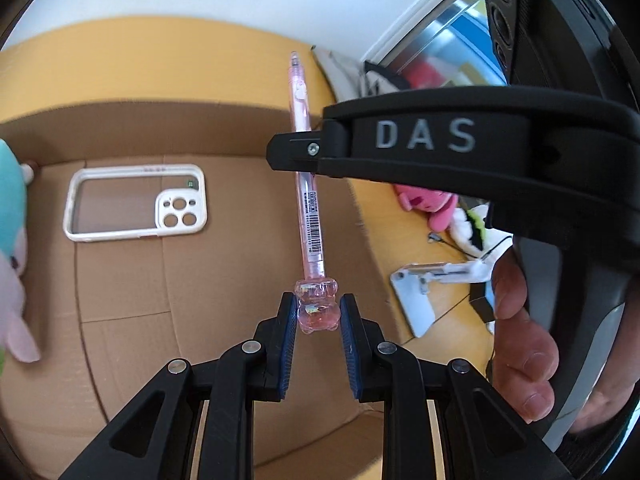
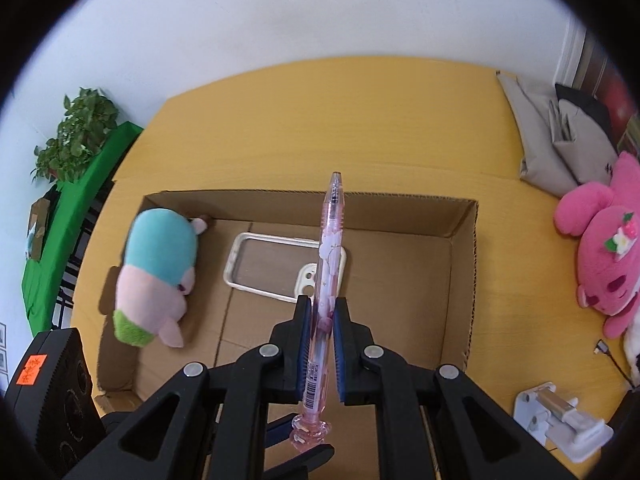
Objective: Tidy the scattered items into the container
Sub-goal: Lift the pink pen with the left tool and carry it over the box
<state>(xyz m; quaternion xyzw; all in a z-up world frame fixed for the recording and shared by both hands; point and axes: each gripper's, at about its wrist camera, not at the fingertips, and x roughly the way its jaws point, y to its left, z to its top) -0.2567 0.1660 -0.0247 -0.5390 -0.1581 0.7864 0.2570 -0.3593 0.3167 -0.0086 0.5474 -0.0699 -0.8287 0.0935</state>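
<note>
A pink transparent pen (image 2: 326,288) with a bear-shaped end (image 1: 317,310) is held over the open cardboard box (image 2: 464,280). My right gripper (image 2: 323,308) is shut on the pen's barrel; it crosses the left wrist view as a black body (image 1: 420,140). My left gripper (image 1: 318,308) is open, its blue pads on either side of the bear end with small gaps. Inside the box lie a white phone case (image 1: 136,204) and a teal, pink and green plush (image 2: 160,276).
A pink plush (image 2: 608,256) lies on the yellow table (image 2: 320,120) right of the box. A white plug (image 2: 560,424) and cable lie at front right. Grey bags (image 2: 552,148) stand at back right. A plant (image 2: 76,132) is at far left.
</note>
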